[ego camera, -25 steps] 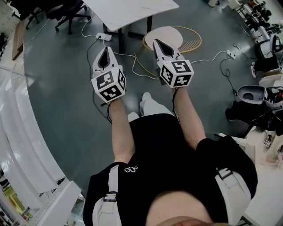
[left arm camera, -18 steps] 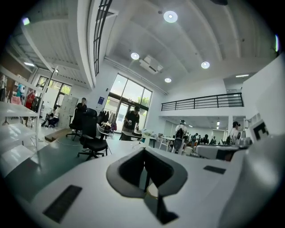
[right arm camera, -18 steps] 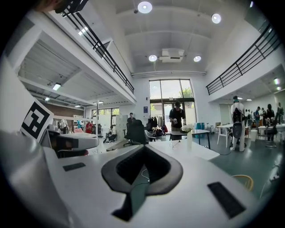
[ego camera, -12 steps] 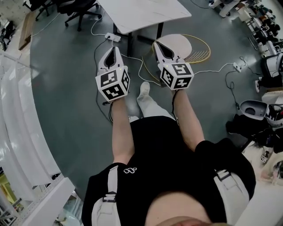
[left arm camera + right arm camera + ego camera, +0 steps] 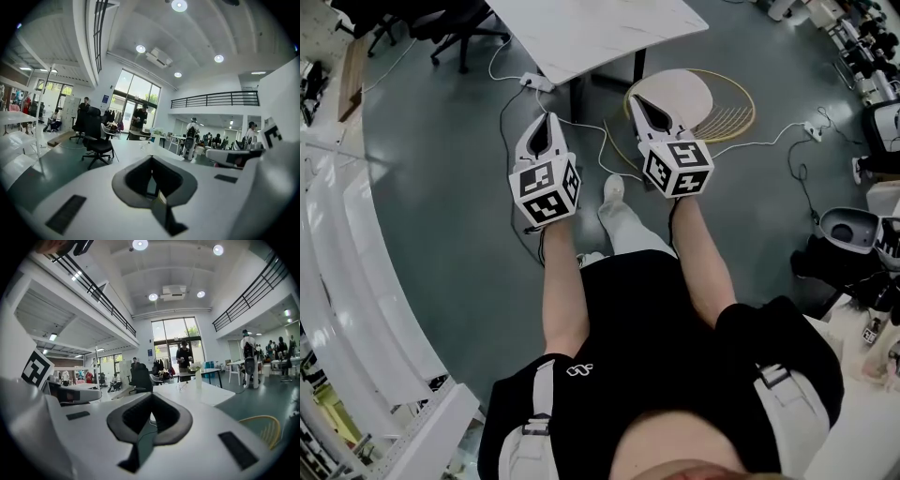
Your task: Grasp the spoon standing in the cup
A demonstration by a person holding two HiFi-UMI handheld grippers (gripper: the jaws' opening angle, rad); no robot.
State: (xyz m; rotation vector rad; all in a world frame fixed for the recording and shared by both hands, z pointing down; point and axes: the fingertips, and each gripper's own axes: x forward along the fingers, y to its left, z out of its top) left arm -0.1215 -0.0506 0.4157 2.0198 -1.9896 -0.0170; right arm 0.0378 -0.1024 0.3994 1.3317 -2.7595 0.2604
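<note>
You are standing on a grey-green floor (image 5: 441, 206), looking steeply down at both grippers in front of you. At the left, a black office chair (image 5: 455, 23) is standing beside the white table (image 5: 581, 33). You are holding the left gripper (image 5: 549, 120) with its tips pointing toward that table; its jaws are resting together with nothing between them. A white power strip (image 5: 536, 82) is lying on the floor near the table leg. Further right, you are holding the right gripper (image 5: 634, 99) about level with the other one and apart from it, its jaws also pressed closed and empty, its tips reaching over a round wire-rimmed seat (image 5: 717, 103). In the right gripper view a white vase (image 5: 198, 378) is standing on the table. The spoon and cup are not showing clearly: anything else up there is too small to tell.
</note>
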